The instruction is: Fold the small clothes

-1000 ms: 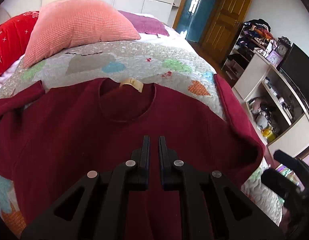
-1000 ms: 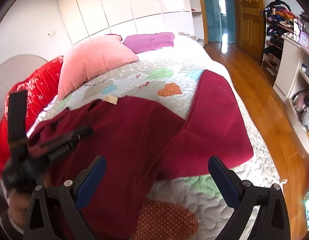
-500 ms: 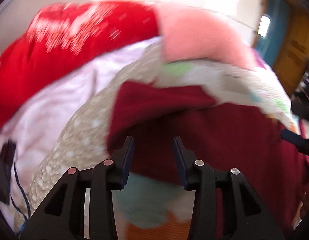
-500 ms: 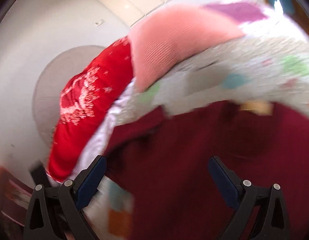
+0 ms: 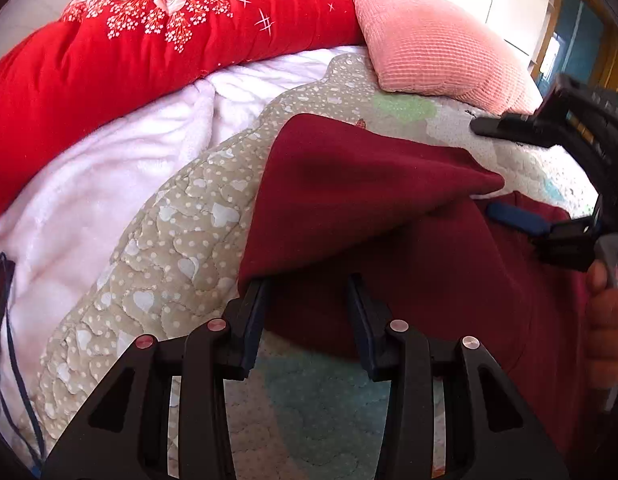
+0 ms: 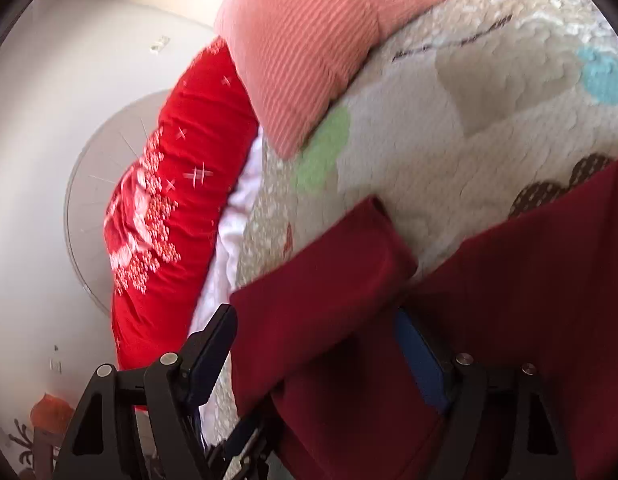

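A dark red sweater [image 5: 429, 248] is spread on a quilted bedspread [image 5: 181, 240] patterned with hearts, and its left sleeve [image 5: 341, 184] is the part being worked on. The sleeve is laid out sideways from the body, its cuff end pointing toward a red floral duvet [image 5: 149, 48] and a pink ribbed cushion [image 5: 437, 44] at the head of the bed. A white blanket [image 5: 109, 184] is seen between duvet and bedspread.

The left gripper [image 5: 307, 304] is brought in low at the sleeve's near edge. Its jaws are parted to a moderate gap, with the cloth edge lying between the fingertips, but no pinch is made yet; nothing is held. This placement is judged to be chosen so that the sleeve can be lifted from its lower hem and carried across the body.

The right gripper [image 6: 315, 344] is set further up the same sleeve, near where it meets the body. Its jaws are spread wide, with the sleeve running between them and over the right-hand blue pad [image 6: 419, 360]; whether the cloth is pressed is hard to tell through the motion blur, though no closure is visible. In the left wrist view the same gripper is seen at the right edge, held in the person's hand [image 5: 605, 320].

The sleeve fold is judged not yet begun.
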The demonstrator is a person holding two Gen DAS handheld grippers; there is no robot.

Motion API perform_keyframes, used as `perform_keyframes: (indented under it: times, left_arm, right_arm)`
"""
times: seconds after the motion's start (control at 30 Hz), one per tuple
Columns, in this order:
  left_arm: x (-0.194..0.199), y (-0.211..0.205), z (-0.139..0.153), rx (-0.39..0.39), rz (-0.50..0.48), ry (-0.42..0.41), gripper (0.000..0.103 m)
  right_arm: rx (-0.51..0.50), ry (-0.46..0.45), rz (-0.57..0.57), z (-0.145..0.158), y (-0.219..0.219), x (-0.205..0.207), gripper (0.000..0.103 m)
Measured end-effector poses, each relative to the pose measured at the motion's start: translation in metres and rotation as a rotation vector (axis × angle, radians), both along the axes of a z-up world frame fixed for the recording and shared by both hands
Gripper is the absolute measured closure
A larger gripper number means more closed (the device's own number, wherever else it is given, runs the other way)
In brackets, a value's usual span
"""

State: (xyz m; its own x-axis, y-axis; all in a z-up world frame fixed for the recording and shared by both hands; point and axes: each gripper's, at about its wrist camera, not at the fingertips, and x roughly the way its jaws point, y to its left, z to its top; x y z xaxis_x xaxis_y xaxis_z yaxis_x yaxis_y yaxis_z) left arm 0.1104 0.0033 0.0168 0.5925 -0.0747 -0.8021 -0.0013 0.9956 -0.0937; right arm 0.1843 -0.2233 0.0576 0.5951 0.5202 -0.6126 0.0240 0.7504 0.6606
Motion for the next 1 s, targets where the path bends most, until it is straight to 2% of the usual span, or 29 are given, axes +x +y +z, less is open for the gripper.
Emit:
perform_keyframes:
  times: [0.07, 0.1, 0.13, 0.17, 0.27, 0.33, 0.37, 0.47, 0.53, 0.63, 0.7, 0.8, 0.9, 1.0]
  left_arm:
    - [0.002, -0.001, -0.001, 0.002, 0.0, 0.0, 0.064]
    - [0.002, -0.001, -0.001, 0.004, 0.0, -0.002, 0.064]
    - [0.002, -0.001, -0.001, 0.005, 0.0, -0.001, 0.064]
    - [0.001, -0.001, -0.001, 0.003, 0.001, 0.0, 0.064]
    - [-0.003, 0.001, 0.003, 0.003, -0.003, -0.001, 0.064]
    - [-0.014, 0.005, 0.014, -0.018, 0.001, -0.028, 0.064]
    - [-0.025, 0.006, 0.024, -0.026, 0.0, -0.066, 0.064]
    - [-0.06, 0.005, 0.058, -0.016, -0.023, -0.198, 0.064]
    - [-0.082, 0.006, 0.077, -0.059, -0.044, -0.264, 0.064]
    - [-0.098, 0.004, 0.089, -0.128, -0.072, -0.286, 0.064]
    - [-0.096, -0.003, 0.089, -0.11, -0.089, -0.267, 0.064]
    - [-0.091, -0.017, 0.082, -0.07, -0.096, -0.224, 0.064]
    - [-0.083, -0.035, 0.076, -0.08, -0.115, -0.19, 0.064]
    - [-0.082, -0.055, 0.07, -0.052, -0.149, -0.157, 0.064]
  right_arm:
    - [-0.008, 0.016, -0.024, -0.008, 0.001, 0.003, 0.029]
    - [-0.017, 0.007, -0.033, -0.01, 0.002, 0.005, 0.038]
    - [-0.034, -0.003, -0.04, -0.01, 0.003, 0.006, 0.063]
    - [-0.057, -0.023, -0.028, -0.009, 0.006, 0.01, 0.097]
    - [-0.071, -0.056, 0.015, 0.001, 0.008, 0.007, 0.097]
    - [-0.093, -0.164, 0.04, 0.031, 0.007, -0.015, 0.097]
    - [-0.104, -0.202, 0.051, 0.043, 0.005, -0.025, 0.097]
    - [-0.176, -0.348, 0.054, 0.091, -0.017, -0.077, 0.097]
    - [-0.234, -0.418, 0.034, 0.113, -0.044, -0.117, 0.097]
    - [-0.309, -0.46, -0.054, 0.123, -0.096, -0.172, 0.097]
    - [-0.346, -0.443, -0.119, 0.117, -0.132, -0.203, 0.097]
    - [-0.426, -0.336, -0.211, 0.088, -0.178, -0.229, 0.097]
    - [-0.501, -0.192, -0.279, 0.046, -0.21, -0.224, 0.097]
    - [-0.462, -0.042, -0.253, 0.017, -0.232, -0.219, 0.094]
